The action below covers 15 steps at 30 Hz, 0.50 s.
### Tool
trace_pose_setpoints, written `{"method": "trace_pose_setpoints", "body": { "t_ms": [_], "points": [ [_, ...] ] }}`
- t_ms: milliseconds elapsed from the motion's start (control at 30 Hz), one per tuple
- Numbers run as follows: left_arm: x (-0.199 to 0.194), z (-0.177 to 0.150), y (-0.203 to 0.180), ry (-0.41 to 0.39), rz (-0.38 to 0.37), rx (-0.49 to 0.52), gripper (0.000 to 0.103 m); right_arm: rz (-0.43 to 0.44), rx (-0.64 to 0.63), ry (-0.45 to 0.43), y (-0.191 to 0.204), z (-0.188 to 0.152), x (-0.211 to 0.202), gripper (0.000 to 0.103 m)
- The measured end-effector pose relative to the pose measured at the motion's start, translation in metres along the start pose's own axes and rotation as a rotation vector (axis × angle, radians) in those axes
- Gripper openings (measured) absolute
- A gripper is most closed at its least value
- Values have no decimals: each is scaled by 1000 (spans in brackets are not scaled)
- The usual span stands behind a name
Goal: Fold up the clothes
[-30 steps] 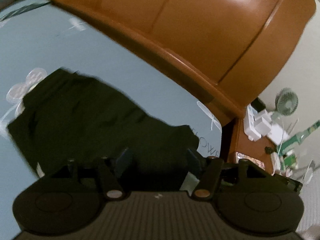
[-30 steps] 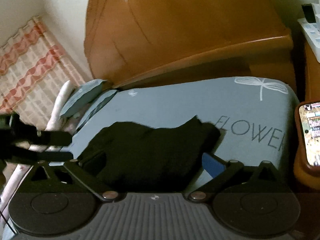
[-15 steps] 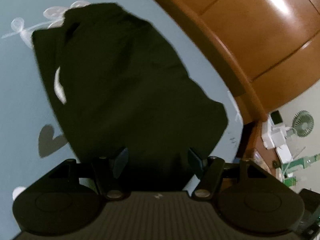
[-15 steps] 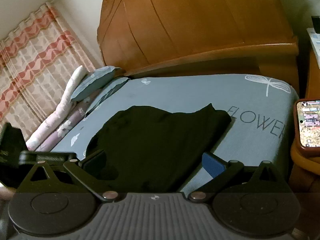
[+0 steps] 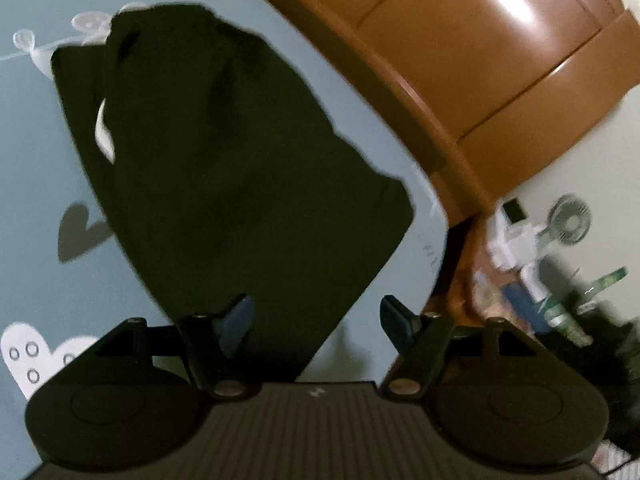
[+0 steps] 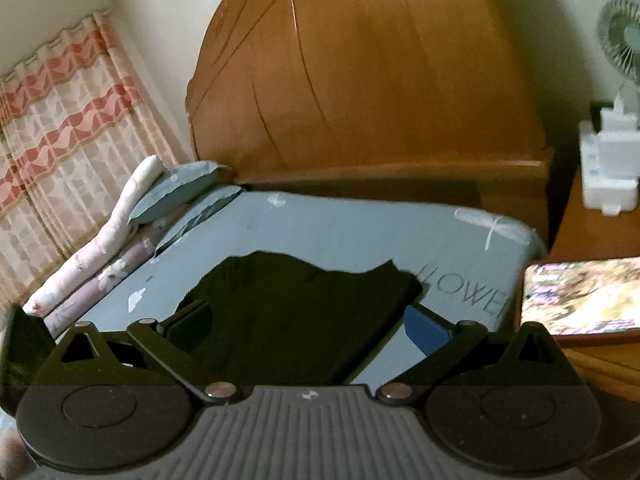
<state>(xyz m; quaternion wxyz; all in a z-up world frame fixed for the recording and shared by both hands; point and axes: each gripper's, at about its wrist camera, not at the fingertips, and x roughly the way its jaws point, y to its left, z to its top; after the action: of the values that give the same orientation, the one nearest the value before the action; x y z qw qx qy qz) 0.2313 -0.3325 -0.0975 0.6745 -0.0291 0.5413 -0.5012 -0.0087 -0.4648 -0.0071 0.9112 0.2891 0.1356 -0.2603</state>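
Note:
A black folded garment [image 5: 224, 168] lies flat on the blue-grey bed sheet [image 5: 36, 184]. In the left wrist view its near corner runs down between the fingers of my left gripper [image 5: 317, 314]. The jaws are opening and the pads do not press on the cloth. In the right wrist view the same garment [image 6: 304, 288] lies just beyond and below my right gripper [image 6: 308, 322]. Its blue-padded fingers stand wide apart with nothing clamped between them. The cloth's near edge is hidden behind both gripper bodies.
A tall wooden headboard [image 6: 360, 92] closes the far end of the bed. Pillows [image 6: 176, 192] and a rolled blanket lie at the left by the curtain [image 6: 60, 128]. To the right, a wooden bedside table holds a lit phone [image 6: 580, 296], a white box and a small fan [image 6: 620, 36].
The left gripper has sunk toward the garment and rolled, so the cloth fills more of its view. The right gripper has risen and drawn back, showing more headboard and curtain.

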Motion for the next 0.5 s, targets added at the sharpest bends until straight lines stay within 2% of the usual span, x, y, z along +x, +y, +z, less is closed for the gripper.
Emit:
{"method": "trace_pose_setpoints", "body": {
  "t_ms": [133, 200, 333, 500],
  "points": [
    [2, -6, 14, -22, -39, -22, 72, -27, -56, 13, 12, 0, -6, 103],
    [-3, -6, 12, -35, -30, -7, 72, -37, -82, 25, 18, 0, -7, 103],
    [-35, -9, -9, -124, 94, 144, 73, -36, -114, 30, 29, 5, -12, 103],
    [-92, -31, -35, -327, 298, 360, 93, -44, -180, 42, 48, 3, -17, 103]
  ]
}}
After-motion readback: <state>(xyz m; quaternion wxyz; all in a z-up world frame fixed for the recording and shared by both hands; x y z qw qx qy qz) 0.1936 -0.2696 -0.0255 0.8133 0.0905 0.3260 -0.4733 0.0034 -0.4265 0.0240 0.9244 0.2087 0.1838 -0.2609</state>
